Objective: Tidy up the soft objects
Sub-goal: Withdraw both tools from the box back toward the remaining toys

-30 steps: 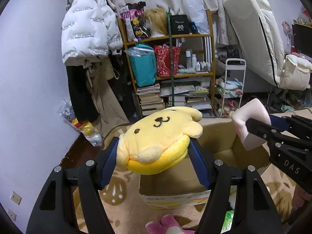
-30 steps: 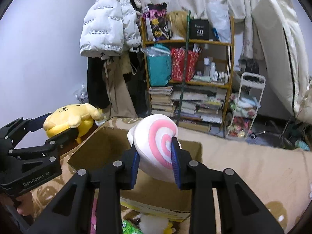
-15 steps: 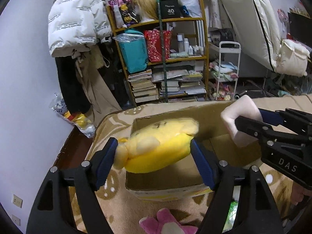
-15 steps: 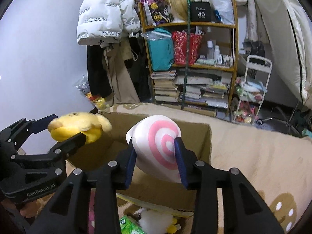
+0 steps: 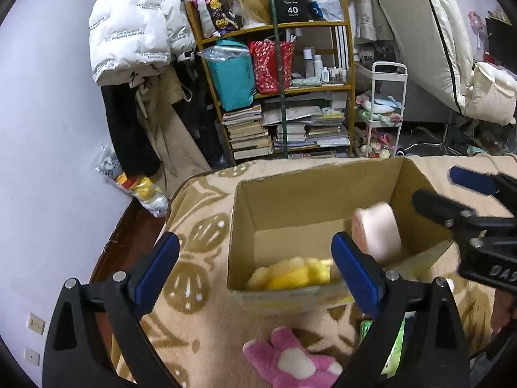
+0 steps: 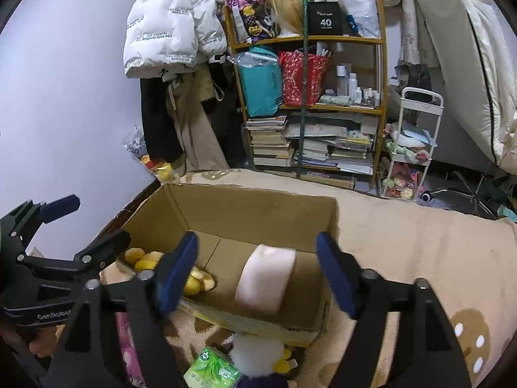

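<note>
An open cardboard box [image 5: 278,200] [image 6: 258,207] stands on a beige patterned blanket. Inside it lies the yellow dog plush [image 5: 290,274] [image 6: 194,283], blurred, at the left side. The pink-and-white swirl cushion [image 5: 376,236] [image 6: 266,278] sits in the box at the right, also blurred. My left gripper [image 5: 255,271] hovers over the box's near left corner, jaws opening wide, nothing between its pads. My right gripper [image 6: 258,271] hangs over the box's near edge, jaws opening, the cushion below and free of its pads.
A pink plush [image 5: 290,362], a green tissue pack [image 6: 213,371] and a white-and-purple plush [image 6: 258,355] lie on the blanket [image 6: 420,242] before the box. Behind stand a crowded wooden shelf [image 5: 281,84], hanging coats [image 5: 135,38], a white trolley [image 6: 410,148] and a leaning mattress [image 5: 420,32].
Both grippers opened and tipped downward. The yellow plush left the left gripper and dropped into the box; the swirl cushion left the right gripper and fell into the box.
</note>
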The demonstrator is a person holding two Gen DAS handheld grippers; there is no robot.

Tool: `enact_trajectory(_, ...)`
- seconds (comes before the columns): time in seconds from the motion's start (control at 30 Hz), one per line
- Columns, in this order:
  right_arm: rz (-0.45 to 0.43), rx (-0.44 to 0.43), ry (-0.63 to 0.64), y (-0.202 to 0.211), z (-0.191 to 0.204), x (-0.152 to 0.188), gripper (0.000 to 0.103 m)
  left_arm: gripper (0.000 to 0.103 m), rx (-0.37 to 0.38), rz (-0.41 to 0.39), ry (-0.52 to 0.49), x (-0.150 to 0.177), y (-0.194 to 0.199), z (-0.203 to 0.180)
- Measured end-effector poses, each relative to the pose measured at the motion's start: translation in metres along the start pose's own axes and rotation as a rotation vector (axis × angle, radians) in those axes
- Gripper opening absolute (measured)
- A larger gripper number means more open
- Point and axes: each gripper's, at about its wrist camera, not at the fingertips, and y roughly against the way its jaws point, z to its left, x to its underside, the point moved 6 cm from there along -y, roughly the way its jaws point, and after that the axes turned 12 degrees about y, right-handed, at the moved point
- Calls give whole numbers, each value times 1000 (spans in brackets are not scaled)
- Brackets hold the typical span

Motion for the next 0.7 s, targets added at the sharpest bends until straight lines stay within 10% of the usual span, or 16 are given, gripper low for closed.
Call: enact_trajectory(0.7,10,34,-73,73,-8,26,103,98,-44,72,25,50,65,16)
